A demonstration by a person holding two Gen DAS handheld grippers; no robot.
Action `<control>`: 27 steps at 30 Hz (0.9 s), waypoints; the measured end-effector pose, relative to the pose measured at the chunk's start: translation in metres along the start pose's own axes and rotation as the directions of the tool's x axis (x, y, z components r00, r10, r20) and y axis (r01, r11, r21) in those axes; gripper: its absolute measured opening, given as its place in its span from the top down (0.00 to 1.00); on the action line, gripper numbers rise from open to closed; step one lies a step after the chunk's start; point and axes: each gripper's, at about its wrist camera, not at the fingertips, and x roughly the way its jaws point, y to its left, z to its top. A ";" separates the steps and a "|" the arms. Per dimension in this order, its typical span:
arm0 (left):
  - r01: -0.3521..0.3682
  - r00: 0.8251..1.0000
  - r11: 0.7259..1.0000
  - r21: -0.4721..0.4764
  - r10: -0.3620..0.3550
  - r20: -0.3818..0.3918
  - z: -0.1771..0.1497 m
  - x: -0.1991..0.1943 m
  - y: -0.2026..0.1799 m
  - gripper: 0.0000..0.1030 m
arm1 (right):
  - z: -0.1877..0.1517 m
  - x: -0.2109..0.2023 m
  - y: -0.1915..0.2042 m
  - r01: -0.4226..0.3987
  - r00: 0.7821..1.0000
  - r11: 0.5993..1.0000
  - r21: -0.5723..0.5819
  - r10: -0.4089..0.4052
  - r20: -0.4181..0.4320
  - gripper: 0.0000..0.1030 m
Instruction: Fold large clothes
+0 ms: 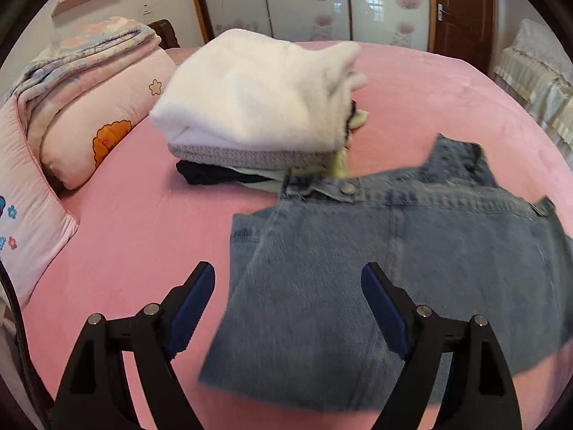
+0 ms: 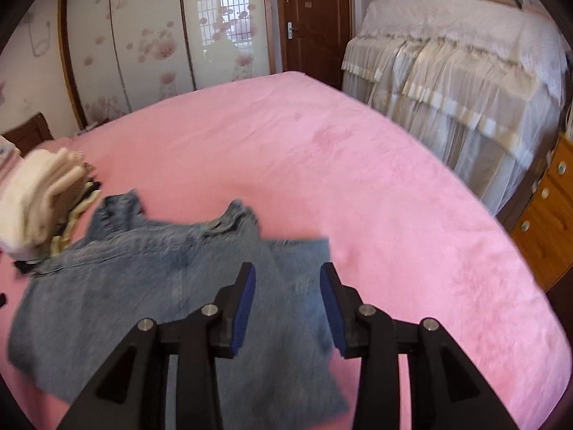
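Folded blue jeans [image 1: 376, 268] lie on the pink bed [image 1: 136, 233], waistband and button toward the far side. My left gripper [image 1: 288, 283] is open and empty, just above the jeans' left edge. In the right wrist view the jeans [image 2: 150, 294] lie low and left on the bed [image 2: 394, 197]. My right gripper [image 2: 288, 283] is open and empty above the jeans' right part. A stack of folded clothes [image 1: 250, 107] topped by a white fleece sits just behind the jeans, and shows at the left edge of the right wrist view [image 2: 39, 197].
Pink pillows [image 1: 96, 122] and a folded quilt [image 1: 82, 53] lie at the bed's left. A lace-covered piece of furniture [image 2: 458, 89] and a wooden drawer unit [image 2: 548, 215] stand right of the bed. Wardrobe doors [image 2: 150, 43] and a brown door [image 2: 315, 18] are beyond.
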 end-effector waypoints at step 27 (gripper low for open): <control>0.219 0.975 0.973 -0.076 -0.217 0.038 -0.133 -0.143 -0.033 0.15 | -0.146 -0.130 0.109 -0.256 0.967 0.952 -0.168 0.252 -0.044 0.63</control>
